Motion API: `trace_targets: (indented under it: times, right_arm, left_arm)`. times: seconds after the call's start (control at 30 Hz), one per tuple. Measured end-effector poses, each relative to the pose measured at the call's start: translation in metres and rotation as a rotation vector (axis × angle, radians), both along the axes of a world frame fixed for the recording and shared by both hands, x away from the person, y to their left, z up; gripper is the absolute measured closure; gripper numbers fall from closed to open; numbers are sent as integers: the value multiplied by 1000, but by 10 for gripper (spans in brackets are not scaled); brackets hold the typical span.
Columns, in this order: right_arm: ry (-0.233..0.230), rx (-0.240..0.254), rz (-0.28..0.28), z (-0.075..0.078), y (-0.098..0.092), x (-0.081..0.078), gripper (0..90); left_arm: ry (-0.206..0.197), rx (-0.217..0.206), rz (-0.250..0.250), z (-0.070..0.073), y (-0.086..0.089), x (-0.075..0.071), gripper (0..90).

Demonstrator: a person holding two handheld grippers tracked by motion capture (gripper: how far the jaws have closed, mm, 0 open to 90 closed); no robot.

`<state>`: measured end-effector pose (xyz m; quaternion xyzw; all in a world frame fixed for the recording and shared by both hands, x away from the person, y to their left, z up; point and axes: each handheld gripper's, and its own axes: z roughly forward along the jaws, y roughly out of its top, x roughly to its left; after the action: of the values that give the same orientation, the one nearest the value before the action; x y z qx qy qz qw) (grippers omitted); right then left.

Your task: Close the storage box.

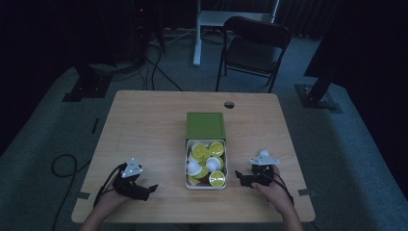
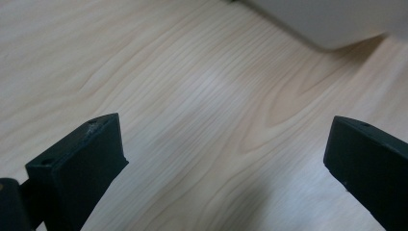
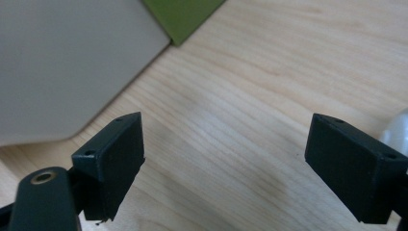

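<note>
- Drawer (image 1: pixel 206 185) stands pulled out of the green box (image 1: pixel 205 125), full of cups (image 1: pixel 217 178).
- Left tool (image 1: pixel 149 190) and right tool (image 1: pixel 240 178) rest near the surface's (image 1: pixel 144 120) front edge, jaws apart, empty; nothing gripped yet.

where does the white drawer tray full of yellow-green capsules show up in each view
High view: the white plastic drawer tray sits mid-table, pulled out toward the person from the green box, between both grippers.
Left gripper view: its pale wall fills the top right corner, beyond the open jaws.
Right gripper view: its grey-white wall takes the upper left, with the green box behind it.
Shared landmark: the light wooden table.
</note>
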<state>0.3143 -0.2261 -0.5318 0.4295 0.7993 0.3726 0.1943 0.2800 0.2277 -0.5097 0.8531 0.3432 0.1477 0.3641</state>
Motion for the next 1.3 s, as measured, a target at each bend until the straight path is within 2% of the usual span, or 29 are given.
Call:
trace_targets:
  times: [0.13,0.27,0.57,0.73,0.9,1.0,1.07,1.3]
  right_arm:
    - [-12,26,-8,8,-5,-5,131]
    - [-28,41,-11,14,-7,-10,131]
    - [-44,83,20,24,-4,-24,131]
    - [-51,88,52,27,-1,-32,131]
    - [-60,124,108,31,2,-38,131]
    - [-69,145,148,35,6,-42,131]
    - [-72,154,159,37,8,-43,131]
    - [-68,166,196,38,16,-42,132]
  left_arm:
    - [-17,1,-32,5,-12,-1,5]
    - [-18,0,-65,6,-21,-2,5]
    - [-40,-14,-119,10,-39,-5,5]
    - [-55,-26,-136,15,-46,-6,5]
    - [-74,-48,-157,18,-55,-5,5]
    - [-85,-48,-167,19,-61,-5,5]
    - [-88,-41,-175,20,-65,-4,5]
    - [-93,-56,-205,22,-75,-3,5]
